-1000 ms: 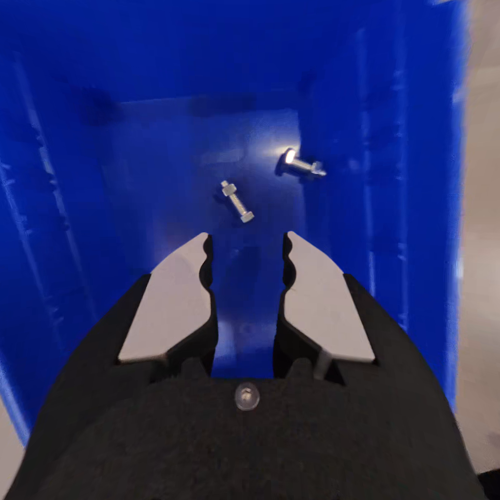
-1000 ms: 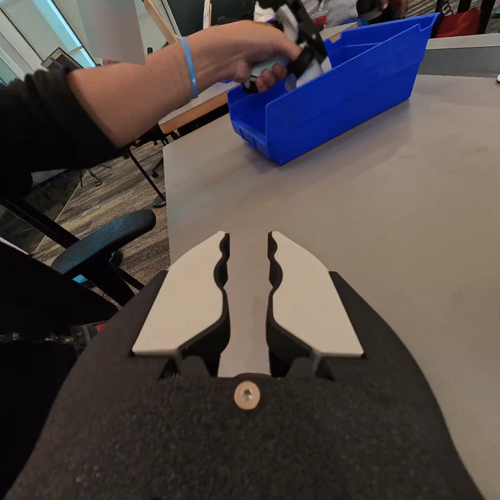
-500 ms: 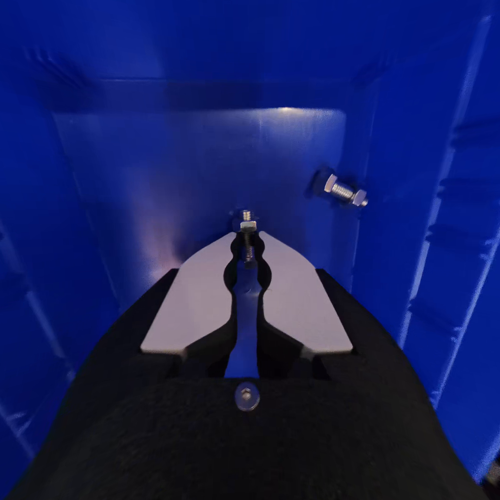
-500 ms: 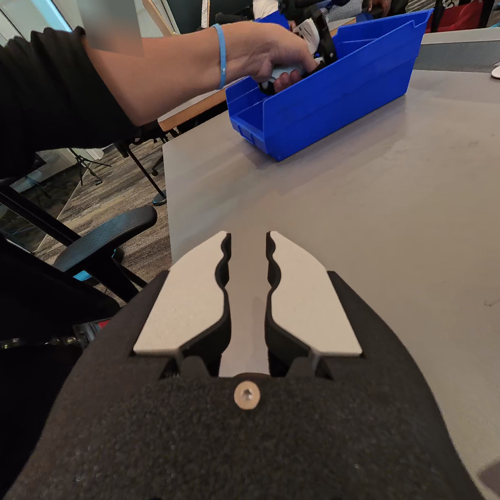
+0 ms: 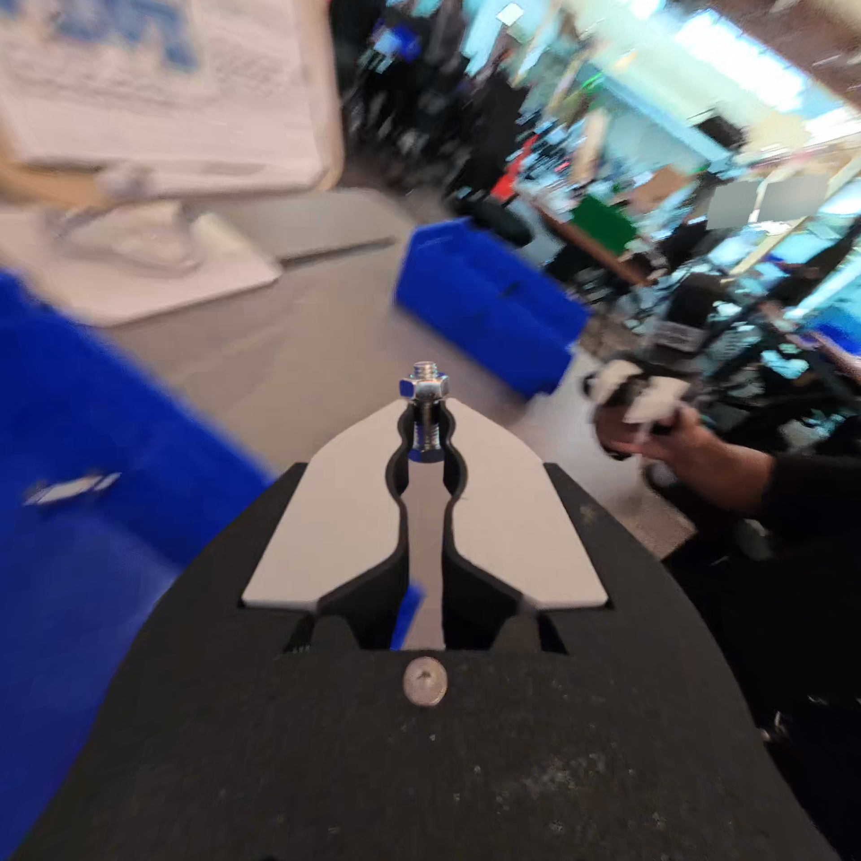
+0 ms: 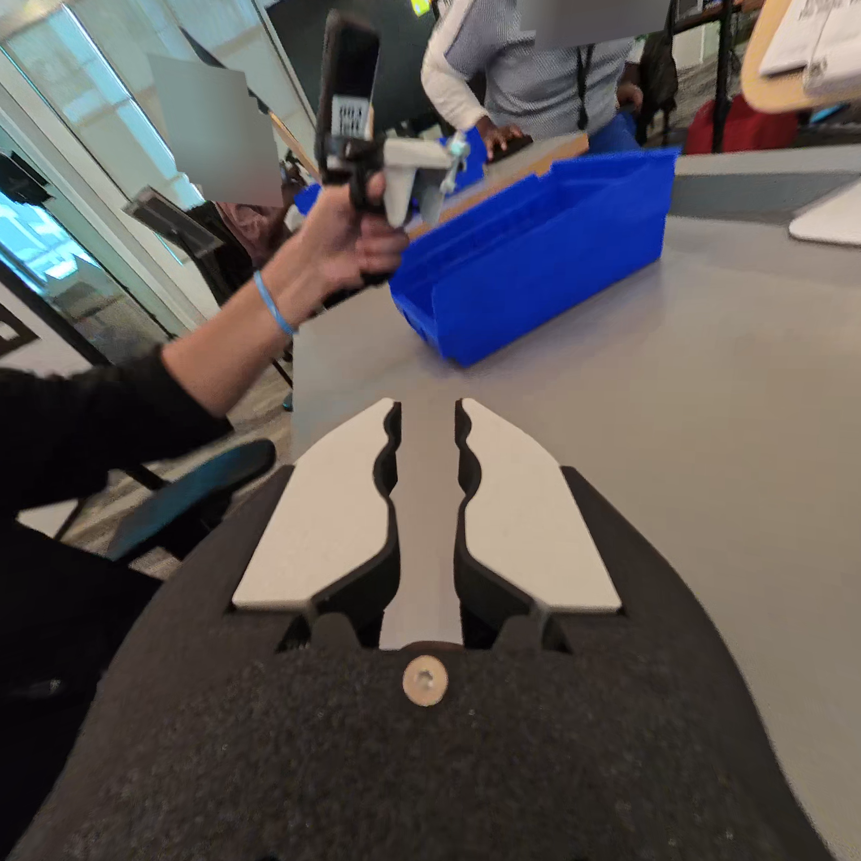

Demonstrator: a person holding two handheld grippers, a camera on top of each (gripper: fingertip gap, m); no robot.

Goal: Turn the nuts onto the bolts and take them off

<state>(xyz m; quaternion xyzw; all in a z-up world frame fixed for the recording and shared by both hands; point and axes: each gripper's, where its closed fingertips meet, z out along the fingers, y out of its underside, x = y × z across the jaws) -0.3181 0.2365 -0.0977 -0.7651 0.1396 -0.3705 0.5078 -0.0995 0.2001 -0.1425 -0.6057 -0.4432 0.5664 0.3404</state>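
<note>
1. Steel bolt point(image 5: 423, 421), threaded, with hex nut point(image 5: 424, 386) near its tip, pinched between the scalloped tips of the left gripper point(image 5: 425, 412).
2. Left gripper held above the glossy blue plastic bin point(image 6: 536, 261).
3. Right gripper point(image 6: 427, 410): narrow gap, empty, over the matte grey table point(image 6: 652, 419).

Background behind the bolt point(image 5: 423, 414) is motion-blurred — blue bin point(image 5: 93, 466) cut off at left
</note>
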